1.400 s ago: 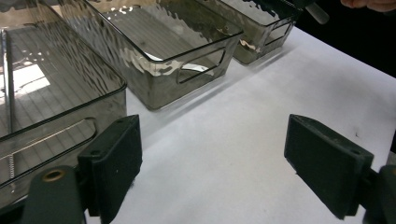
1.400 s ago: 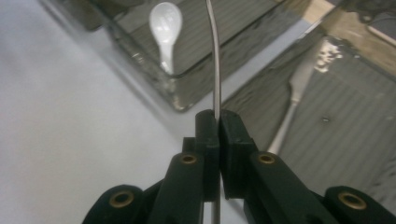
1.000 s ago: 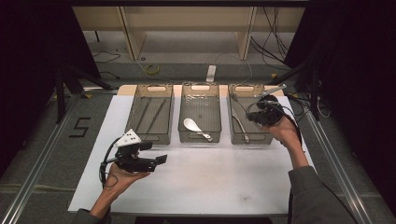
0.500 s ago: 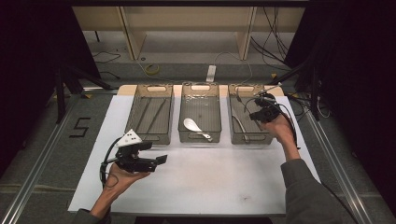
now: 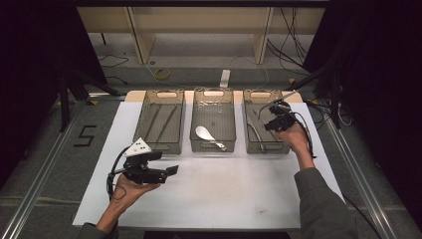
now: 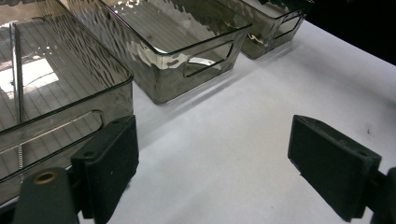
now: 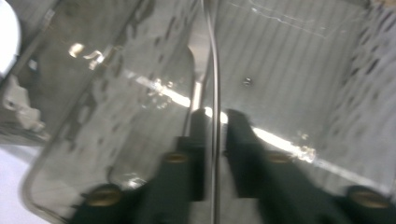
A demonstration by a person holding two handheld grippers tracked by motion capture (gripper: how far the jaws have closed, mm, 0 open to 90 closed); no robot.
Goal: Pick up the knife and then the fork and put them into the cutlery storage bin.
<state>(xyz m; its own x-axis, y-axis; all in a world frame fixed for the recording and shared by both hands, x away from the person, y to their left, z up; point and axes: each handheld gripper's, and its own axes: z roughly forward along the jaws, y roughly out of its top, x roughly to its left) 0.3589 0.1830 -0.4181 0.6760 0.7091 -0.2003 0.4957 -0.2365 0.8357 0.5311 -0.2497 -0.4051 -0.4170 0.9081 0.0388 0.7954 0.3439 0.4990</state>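
Three smoky clear bins stand in a row on the white table: left bin (image 5: 144, 130), middle bin (image 5: 228, 130), right bin (image 5: 284, 144). A white spoon (image 5: 205, 134) lies in the middle bin. My right gripper (image 5: 272, 122) reaches down into the right bin (image 7: 289, 70). A thin metal handle (image 7: 215, 70) runs between its jaws, which have just been opening; a narrow gap shows beside the handle. My left gripper (image 5: 170, 168) is held above the table's front left, open and with nothing in it (image 6: 219, 163).
Thin metal sticks (image 5: 164, 119) lie in the left bin (image 6: 70, 93). Another metal utensil (image 5: 255, 133) rests in the right bin. White tabletop (image 5: 224, 189) stretches in front of the bins. Metal rails and cables run along the floor at both sides.
My right gripper has sunk a little into the right bin and its hand has shifted slightly left. The left gripper has kept still.
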